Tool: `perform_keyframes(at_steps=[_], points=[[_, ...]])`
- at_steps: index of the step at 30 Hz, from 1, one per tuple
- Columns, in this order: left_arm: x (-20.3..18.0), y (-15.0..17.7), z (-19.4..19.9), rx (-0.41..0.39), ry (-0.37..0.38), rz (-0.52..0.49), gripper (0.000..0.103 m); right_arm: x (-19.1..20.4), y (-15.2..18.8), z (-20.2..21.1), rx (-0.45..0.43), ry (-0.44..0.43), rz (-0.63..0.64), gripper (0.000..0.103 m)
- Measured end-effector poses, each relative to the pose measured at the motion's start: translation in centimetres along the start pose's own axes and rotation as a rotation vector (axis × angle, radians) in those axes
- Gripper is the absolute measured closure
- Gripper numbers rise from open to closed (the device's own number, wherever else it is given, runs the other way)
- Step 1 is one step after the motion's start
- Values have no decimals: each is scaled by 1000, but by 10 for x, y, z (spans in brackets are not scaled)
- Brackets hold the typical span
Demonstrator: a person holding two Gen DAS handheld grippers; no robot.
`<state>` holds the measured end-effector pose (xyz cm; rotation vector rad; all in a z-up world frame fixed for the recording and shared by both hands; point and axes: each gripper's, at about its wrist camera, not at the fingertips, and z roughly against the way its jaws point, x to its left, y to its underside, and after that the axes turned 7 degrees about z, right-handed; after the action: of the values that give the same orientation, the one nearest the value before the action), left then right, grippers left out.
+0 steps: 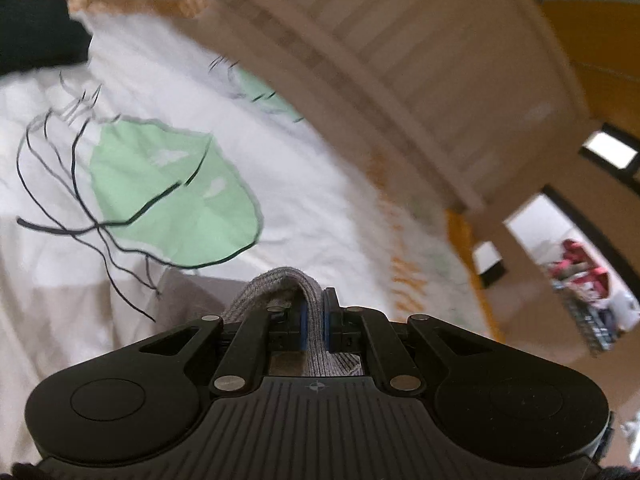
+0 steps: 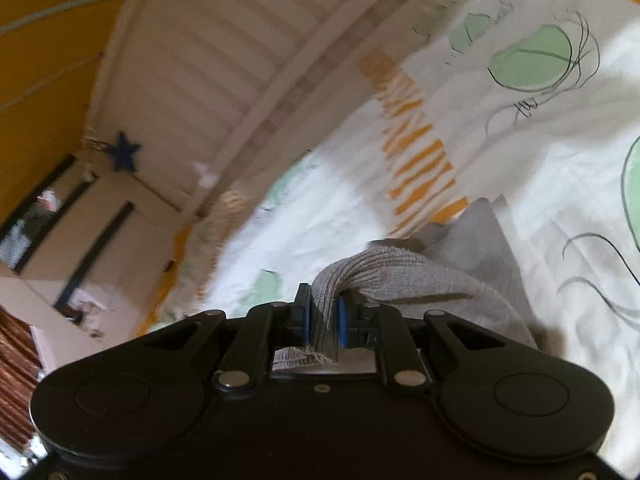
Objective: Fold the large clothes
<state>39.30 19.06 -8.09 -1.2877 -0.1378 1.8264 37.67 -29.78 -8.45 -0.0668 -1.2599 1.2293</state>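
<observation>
— Two grippers, and each has a piece of the same grey knit garment (image 2: 404,276). Do you see that on your side?

— Yes. In the left wrist view the left gripper (image 1: 316,320) has its fingers (image 1: 303,326) pressed together on a ribbed band of the grey garment (image 1: 280,284); the knit loops up over the fingertips and back down between them.

— Same on the right. The right gripper (image 2: 323,322) has its blue-padded fingers (image 2: 344,322) clamped on a thicker bunch of ribbed edge, with a frayed corner poking out behind them.

— Where does the rest lie?

— It trails from the right fingers off to the right and away, onto the bedsheet (image 2: 560,184), white with green blobs and thin black lines. So its long axis there runs from the grip toward the right.

— In mine a flat grey part lies on the bedsheet (image 1: 280,168) just left of the fingers. The full length is hidden under the gripper body.

— Beyond the bed stands a white slatted crib rail (image 2: 224,64), blurred.

— I see the crib rail (image 1: 420,48) too, against an orange wall (image 1: 592,32).
</observation>
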Motion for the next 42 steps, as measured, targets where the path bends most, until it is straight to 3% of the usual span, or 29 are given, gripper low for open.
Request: perform_keyframes(at_steps=[3,5,6,8,9,10,13,16,21,24,27,30,32,34,38,42], points=[[16,1,-21,34,-37,35,94,-10,-1,-23,22,40,5,77],[27,-1,-30,61,-20,90,93,-16,-1,-32,13,60,0,72],[30,-1,-30,67,-7,115,87,-18,0,-32,4,63,-3,68],[32,-1,-24,45,11,124,60,-20,0,-33,-19,70,8,43],[30,-3,-18,13,5,103,38,-19,0,-32,-30,77,23,33],[26,-3,-10,-16,2,75,27,-16,0,-27,-47,73,48,19],[7,-4,12,-73,-11,-23,24,-1,-1,-11,-84,99,140,19],[-20,3,20,-77,-54,-154,18,23,5,-3,-93,120,268,19],[-61,41,-7,9,-109,-379,17,74,28,-30,-13,183,522,19],[-59,57,-33,44,-174,-455,17,92,41,-53,32,197,624,21],[-33,60,-59,93,-304,-434,17,84,49,-75,83,268,661,22],[-21,61,-62,84,-287,-492,13,61,53,-86,104,375,690,27],[-23,63,-61,85,-297,-512,12,50,57,-90,107,440,711,20],[-23,62,-58,88,-288,-507,10,38,54,-83,84,397,638,20],[-25,54,-53,108,-259,-448,11,43,52,-80,91,393,652,19],[-17,50,-29,101,-264,-401,11,33,44,-63,87,385,577,19]])
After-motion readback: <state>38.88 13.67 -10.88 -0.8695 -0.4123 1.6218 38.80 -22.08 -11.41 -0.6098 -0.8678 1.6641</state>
